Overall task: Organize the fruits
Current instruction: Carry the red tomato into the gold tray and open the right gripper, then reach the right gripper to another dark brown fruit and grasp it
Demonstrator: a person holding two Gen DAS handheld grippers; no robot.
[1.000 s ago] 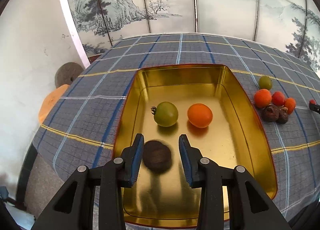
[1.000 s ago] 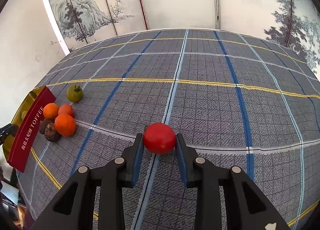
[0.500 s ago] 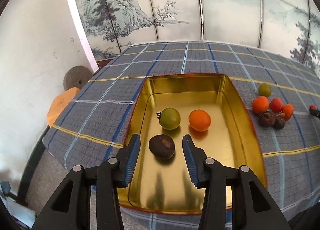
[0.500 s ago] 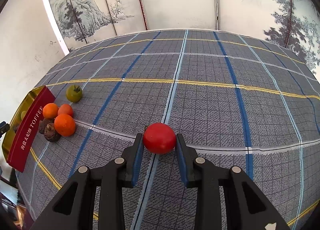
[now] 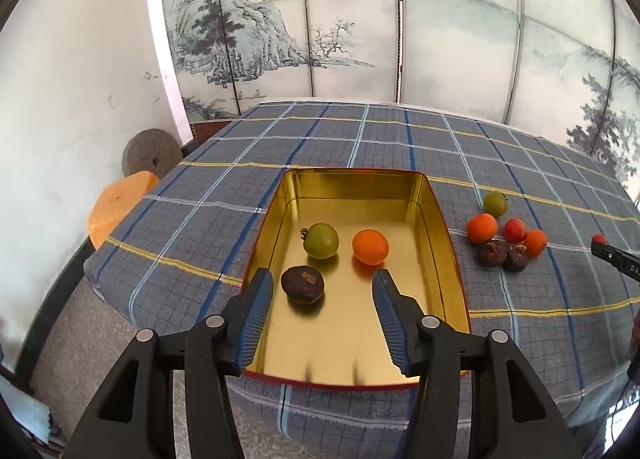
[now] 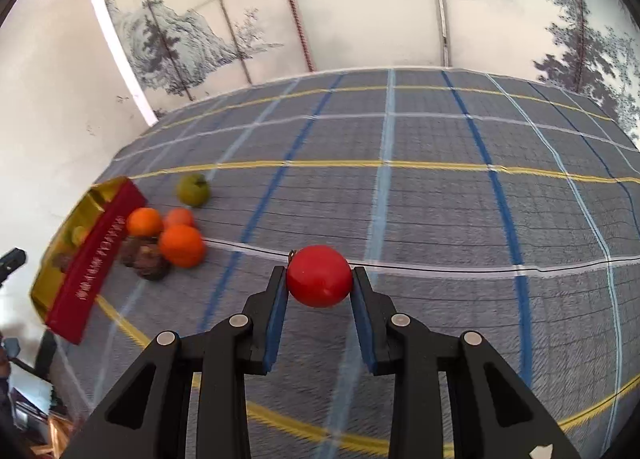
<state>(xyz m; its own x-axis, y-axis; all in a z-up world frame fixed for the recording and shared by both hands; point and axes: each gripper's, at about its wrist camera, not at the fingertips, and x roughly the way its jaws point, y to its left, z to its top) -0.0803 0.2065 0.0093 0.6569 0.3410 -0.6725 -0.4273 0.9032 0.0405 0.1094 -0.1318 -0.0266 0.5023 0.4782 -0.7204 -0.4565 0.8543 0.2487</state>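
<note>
Right hand-held gripper (image 6: 319,285) clamps the red tomato (image 6: 319,276) between its fingertips; left hand-held gripper (image 5: 322,291) gapes empty.

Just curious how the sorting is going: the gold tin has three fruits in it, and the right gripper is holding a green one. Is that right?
Not quite. The gold tin does hold three fruits, but in the right wrist view the right gripper is closed on a red fruit, not a green one.
</note>
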